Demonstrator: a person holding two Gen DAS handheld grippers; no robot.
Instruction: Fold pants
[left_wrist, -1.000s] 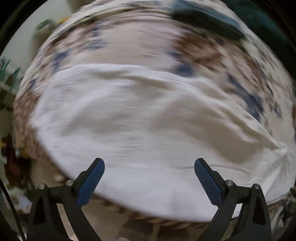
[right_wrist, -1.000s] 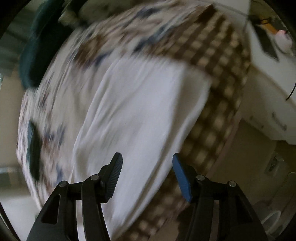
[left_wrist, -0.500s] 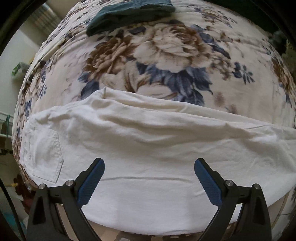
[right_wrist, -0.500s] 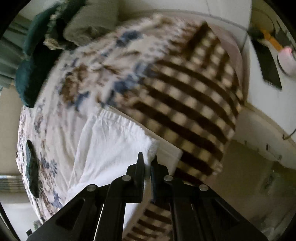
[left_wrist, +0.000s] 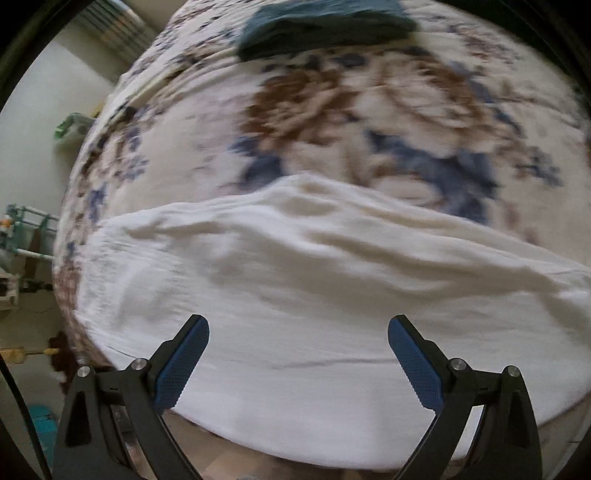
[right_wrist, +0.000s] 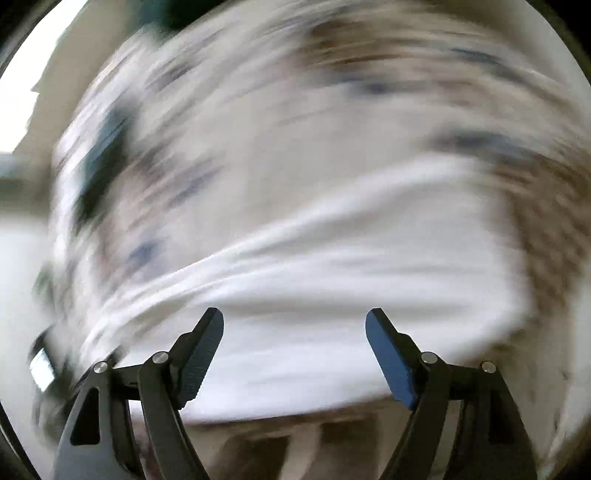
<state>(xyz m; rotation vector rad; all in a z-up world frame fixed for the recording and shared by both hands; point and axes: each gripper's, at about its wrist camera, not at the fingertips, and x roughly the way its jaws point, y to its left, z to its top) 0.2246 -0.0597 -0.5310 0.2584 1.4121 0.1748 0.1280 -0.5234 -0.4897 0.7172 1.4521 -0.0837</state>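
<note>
white pants (left_wrist: 314, 295) are lying across the near edge of the bed, on the floral bedspread (left_wrist: 369, 122), already doubled into a long band running left to right. a dark teal folded item (left_wrist: 325, 26) is sitting further back on the spread, well apart from the pants.

left gripper (left_wrist: 297, 328) is hovering above the near part of the band, jaws spread wide, gripping nothing. right gripper (right_wrist: 294, 325) is likewise released and empty, over the white cloth (right_wrist: 332, 277); that view is heavily motion-blurred, so i can't tell which end of the pants it's over.

judgement: the lengthwise fold is looking done, the crosswise fold is not yet started.

risks from here:
- the near edge of the pants is lying close to the bed edge; a tug toward the person is likely sliding the whole band off.
- pinching only the top layer would be peeling the existing fold open instead of carrying both layers.
- the cloth is already wrinkled through the middle; folding over without smoothing would be locking creases in.
- grabbing at uneven points along the edge would be skewing the next fold.
</note>
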